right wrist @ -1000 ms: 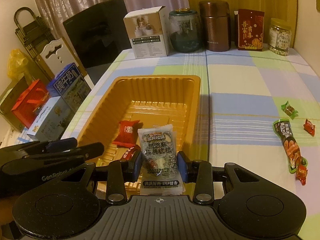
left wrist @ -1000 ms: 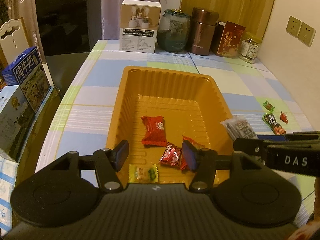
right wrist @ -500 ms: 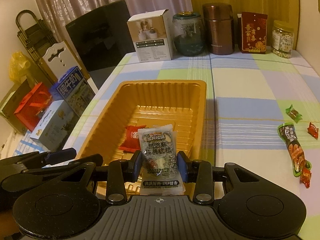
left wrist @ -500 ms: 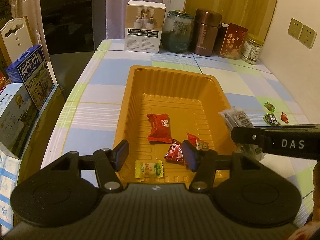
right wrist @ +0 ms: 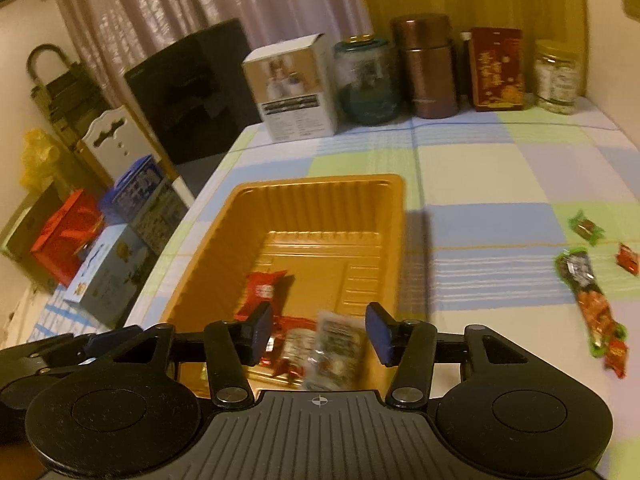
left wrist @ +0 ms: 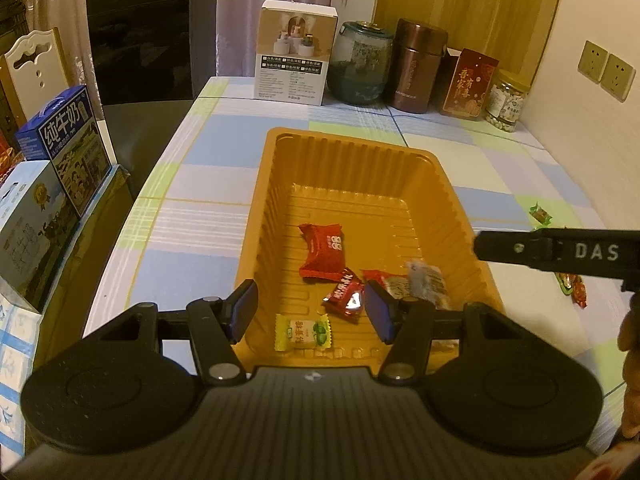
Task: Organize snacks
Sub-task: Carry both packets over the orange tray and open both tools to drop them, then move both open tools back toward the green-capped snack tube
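Checked in pale blue, green and cream, the tablecloth covers a table whose left edge drops straight to stacked milk cartons and a dark cabinet, while its right side runs up against a cream wall with two sockets. Nearest the cameras, the left gripper hovers over the near end of the orange plastic tray with its jaws parted and nothing between them; a yellow-green candy lies on the tray floor below the gap. Beside it the right gripper hangs over the same end, its jaws just having been opening, and the clear snack packet shows blurred below the gap, free of both pads, inside the tray next to small red wrappers. A larger red packet lies nearer the tray's middle; the far half of the tray is bare. Open cloth lies to the right of the tray, and beyond it, near the wall, are a green-wrapped candy, a small red candy and a long green sausage-style snack, all apart from the tray. Along the far edge stand a white box, a glass jar, a brown canister, a red packet and a clear nut jar, with curtains and wood panelling behind.
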`<state>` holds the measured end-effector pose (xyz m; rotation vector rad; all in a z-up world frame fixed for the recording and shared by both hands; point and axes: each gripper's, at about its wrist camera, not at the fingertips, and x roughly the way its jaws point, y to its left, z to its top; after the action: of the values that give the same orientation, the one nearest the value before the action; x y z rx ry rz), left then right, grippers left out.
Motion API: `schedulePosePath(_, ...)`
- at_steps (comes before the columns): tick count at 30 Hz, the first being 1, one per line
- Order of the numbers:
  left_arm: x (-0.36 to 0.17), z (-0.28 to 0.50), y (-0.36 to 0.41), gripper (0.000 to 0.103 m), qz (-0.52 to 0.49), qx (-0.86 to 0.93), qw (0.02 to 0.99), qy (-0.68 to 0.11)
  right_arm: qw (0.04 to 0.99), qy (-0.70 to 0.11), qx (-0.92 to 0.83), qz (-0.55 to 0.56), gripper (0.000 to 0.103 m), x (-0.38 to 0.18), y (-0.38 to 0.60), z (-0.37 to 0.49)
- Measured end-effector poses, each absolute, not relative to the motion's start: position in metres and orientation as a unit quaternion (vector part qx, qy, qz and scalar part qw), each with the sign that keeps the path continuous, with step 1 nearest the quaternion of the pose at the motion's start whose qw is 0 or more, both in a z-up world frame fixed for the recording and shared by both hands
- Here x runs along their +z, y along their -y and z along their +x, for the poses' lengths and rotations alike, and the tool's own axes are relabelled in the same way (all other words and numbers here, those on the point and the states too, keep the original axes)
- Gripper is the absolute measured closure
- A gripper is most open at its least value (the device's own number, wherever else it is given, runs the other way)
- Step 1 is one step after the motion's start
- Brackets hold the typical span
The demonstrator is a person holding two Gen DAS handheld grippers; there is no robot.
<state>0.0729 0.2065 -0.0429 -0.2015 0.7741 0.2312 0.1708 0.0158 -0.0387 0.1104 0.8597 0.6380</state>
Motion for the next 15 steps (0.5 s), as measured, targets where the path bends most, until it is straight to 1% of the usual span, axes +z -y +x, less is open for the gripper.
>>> schedulePosePath(15, -0.026, 0.04, -0.155, 0.048, -0.101, 0.085, 0.918, -0.375, 0.871, -0.427, 0.229, 0.078, 0.05, -0.029, 0.074, 0.123)
